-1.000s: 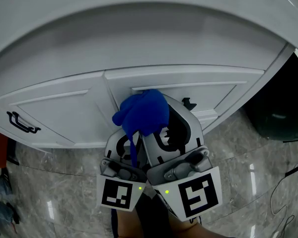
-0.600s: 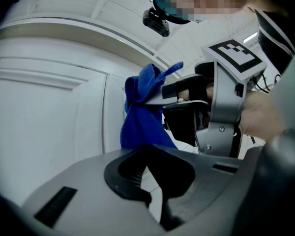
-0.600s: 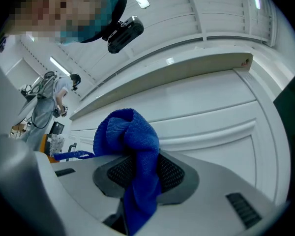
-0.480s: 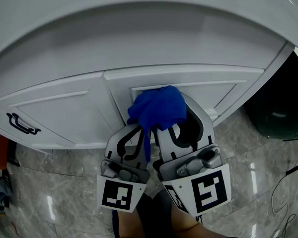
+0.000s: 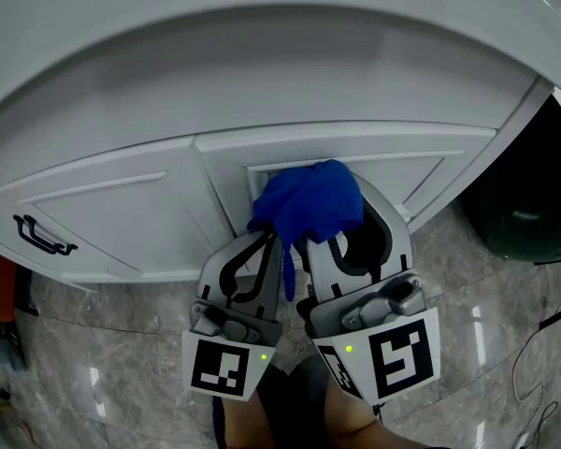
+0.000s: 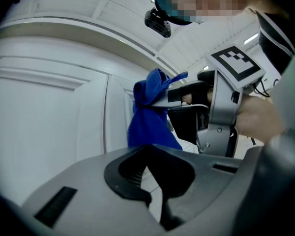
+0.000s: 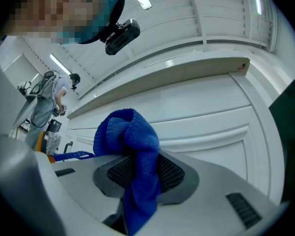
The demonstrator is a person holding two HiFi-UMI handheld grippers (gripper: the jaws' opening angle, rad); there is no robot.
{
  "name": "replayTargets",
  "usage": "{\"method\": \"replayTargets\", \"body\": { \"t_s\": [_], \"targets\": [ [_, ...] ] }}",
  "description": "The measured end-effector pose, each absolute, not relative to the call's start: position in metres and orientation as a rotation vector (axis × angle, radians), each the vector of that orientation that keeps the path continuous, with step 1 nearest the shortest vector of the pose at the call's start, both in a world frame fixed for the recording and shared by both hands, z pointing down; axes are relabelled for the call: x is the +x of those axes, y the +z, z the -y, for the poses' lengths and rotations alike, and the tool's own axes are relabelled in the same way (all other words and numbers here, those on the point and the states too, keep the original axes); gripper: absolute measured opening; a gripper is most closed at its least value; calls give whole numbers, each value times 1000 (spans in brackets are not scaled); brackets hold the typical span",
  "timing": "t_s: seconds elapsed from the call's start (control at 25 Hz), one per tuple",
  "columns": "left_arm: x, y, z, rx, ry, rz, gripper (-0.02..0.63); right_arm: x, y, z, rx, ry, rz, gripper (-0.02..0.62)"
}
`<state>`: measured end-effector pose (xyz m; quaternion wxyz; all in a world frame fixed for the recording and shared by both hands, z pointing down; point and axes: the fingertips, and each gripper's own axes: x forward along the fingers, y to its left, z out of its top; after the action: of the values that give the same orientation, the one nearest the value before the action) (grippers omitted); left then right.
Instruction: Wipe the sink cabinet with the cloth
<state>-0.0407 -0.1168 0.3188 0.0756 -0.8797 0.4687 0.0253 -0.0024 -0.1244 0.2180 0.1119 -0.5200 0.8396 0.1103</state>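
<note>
"Glossy grey stone floor point(image 5: 112, 325) below, and a white panelled sink cabinet point(image 5: 122, 195) fills my head view. I'm low, at its right-hand door."

"Where's the cloth?"

"The bunched blue microfibre cloth point(image 7: 130, 132) is pinched in my right tongs point(image 7: 140, 176). The wad is up at the tips and a tail hangs down between the two tools. It sits over the door's raised frame, near the top edge."

"And the other one?"

"My left tongs point(image 5: 260, 243) are together on nothing, just beside the right."

"So, wiping?"

"I'd call it mid-wipe on that door. Next I'd want the wad pressed flat and swept across the panel. After that comes the left door, the one with the black handle point(image 5: 42, 234)."

"Anything you can't read?"

"Whether the cloth actually touches the paint, because the wad covers its own contact. The cabinet's far left runs out of frame. There's also a dark shape point(image 5: 528, 204) at the right that I can't identify."
</note>
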Motion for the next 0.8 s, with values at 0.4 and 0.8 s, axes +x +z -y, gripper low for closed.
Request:
{"method": "replayTargets", "body": {
  "t_s": [0.4, 0.8],
  "targets": [
    [-40, 318, 116, -2647, 85, -1400, 0, 8, 217, 125, -1558, 330, -2447, 117],
    [-42, 316, 118, -2652, 129, -1420, 0, 24, 217, 127, -1610, 318, -2422, 117]
  ]
}}
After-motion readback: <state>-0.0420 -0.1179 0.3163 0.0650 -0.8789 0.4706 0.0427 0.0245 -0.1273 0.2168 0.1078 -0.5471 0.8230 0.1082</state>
